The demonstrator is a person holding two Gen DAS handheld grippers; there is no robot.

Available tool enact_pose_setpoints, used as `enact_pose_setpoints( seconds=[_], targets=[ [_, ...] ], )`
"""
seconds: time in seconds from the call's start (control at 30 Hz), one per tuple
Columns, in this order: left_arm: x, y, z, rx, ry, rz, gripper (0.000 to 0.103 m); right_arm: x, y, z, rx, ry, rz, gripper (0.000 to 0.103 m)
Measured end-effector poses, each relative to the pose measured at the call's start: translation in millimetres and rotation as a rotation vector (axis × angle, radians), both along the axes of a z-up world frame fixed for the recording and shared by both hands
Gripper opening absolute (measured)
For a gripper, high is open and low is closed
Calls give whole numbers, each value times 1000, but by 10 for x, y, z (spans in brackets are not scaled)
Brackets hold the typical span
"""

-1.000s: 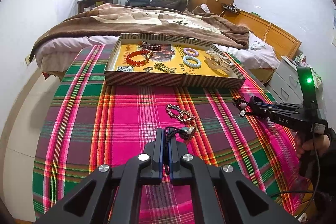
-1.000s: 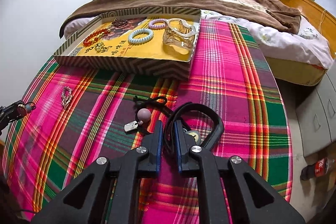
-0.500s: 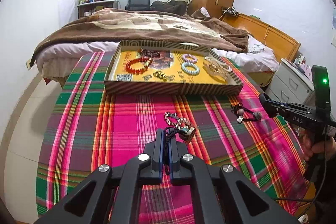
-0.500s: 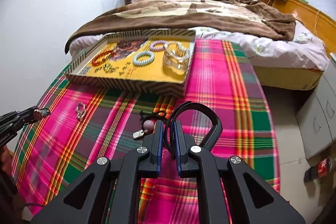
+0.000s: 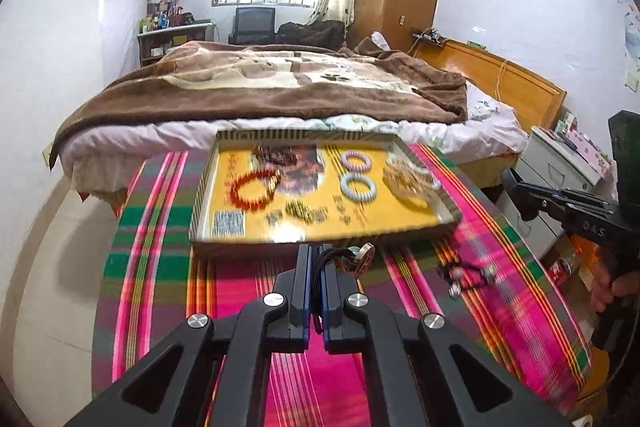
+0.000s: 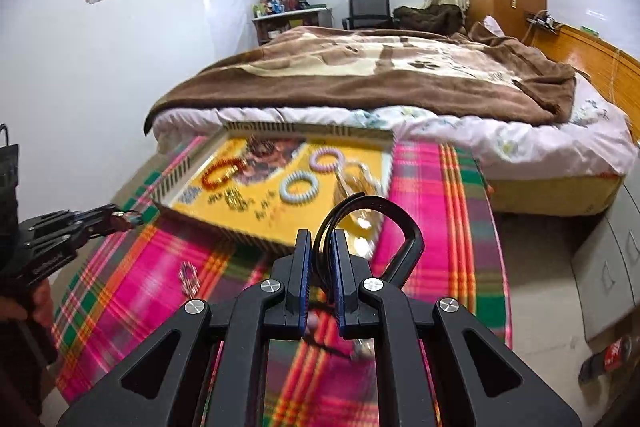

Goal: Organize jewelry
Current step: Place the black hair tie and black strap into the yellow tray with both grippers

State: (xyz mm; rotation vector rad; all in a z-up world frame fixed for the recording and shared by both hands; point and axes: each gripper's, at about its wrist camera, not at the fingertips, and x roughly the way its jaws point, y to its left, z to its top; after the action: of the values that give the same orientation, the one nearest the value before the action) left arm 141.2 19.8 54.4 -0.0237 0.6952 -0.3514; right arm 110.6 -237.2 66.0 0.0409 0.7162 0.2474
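My left gripper (image 5: 316,251) is shut on a black cord necklace with a round metal pendant (image 5: 365,255), held above the plaid cloth just before the yellow tray (image 5: 240,163). My right gripper (image 6: 323,239) is shut on a black hairband (image 6: 404,223), raised near the tray's (image 6: 256,239) right front corner. The tray holds a red bead bracelet (image 5: 250,189), two spiral hair ties (image 5: 358,187), a clear bangle (image 5: 408,179) and small trinkets. A black cord necklace with beads (image 5: 466,275) and a silver chain bracelet (image 6: 188,277) lie on the cloth.
The table carries a pink and green plaid cloth (image 5: 160,267). A bed with a brown blanket (image 5: 260,83) stands right behind the tray. A grey drawer cabinet (image 6: 612,267) and a bottle on the floor (image 6: 608,357) are to the right.
Both grippers have risen and moved forward toward the tray, each still carrying its item. The silver chain bracelet has dropped out of the left wrist view.
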Motion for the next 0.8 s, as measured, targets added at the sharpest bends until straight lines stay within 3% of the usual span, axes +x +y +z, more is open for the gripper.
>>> enact_pose_setpoints(
  seconds=[0.33,0.57,0.8],
  targets=[
    [831,-192,83,-7,-7,-57,3,502,434,-143,-4,44,87,10],
    [1412,-345,-115,-37,55,-82,3,836,684,-373,-24,97,133,10],
    [1849,-546,-361,0,111,-106,3,1038,808,-608,-31,161,167,10]
  ],
)
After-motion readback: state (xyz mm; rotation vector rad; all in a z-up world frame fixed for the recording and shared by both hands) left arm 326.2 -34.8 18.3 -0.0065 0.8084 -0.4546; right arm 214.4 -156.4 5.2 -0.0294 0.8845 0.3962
